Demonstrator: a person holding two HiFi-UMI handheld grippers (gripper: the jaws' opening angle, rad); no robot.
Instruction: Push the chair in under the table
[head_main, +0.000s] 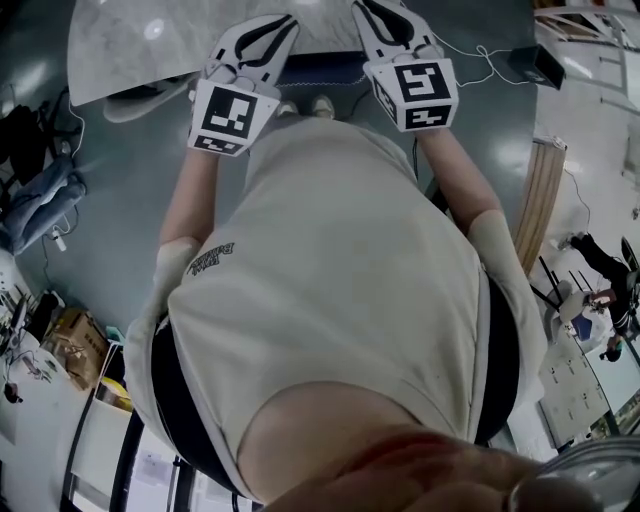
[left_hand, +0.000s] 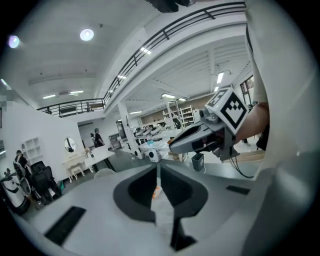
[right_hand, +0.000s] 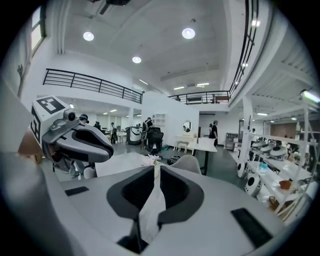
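In the head view the white marble table (head_main: 130, 40) lies at the top. A dark blue strip of the chair (head_main: 320, 68) shows at the table's near edge, just beyond the person's shoes (head_main: 300, 105). Both grippers are raised in front of the chest, above the chair and not touching it. My left gripper (head_main: 285, 22) has its fingers together with nothing between them; in its own view the tips (left_hand: 157, 167) meet. My right gripper (head_main: 368, 8) is likewise shut and empty, with its tips (right_hand: 155, 167) closed in its own view. Each gripper view shows the other gripper beside it.
The person's torso fills most of the head view. Cables and a black box (head_main: 535, 62) lie on the floor at the right, wooden slats (head_main: 540, 200) further right, bags and boxes (head_main: 60, 335) at the left. The gripper views look level across a large hall with desks, chairs and people.
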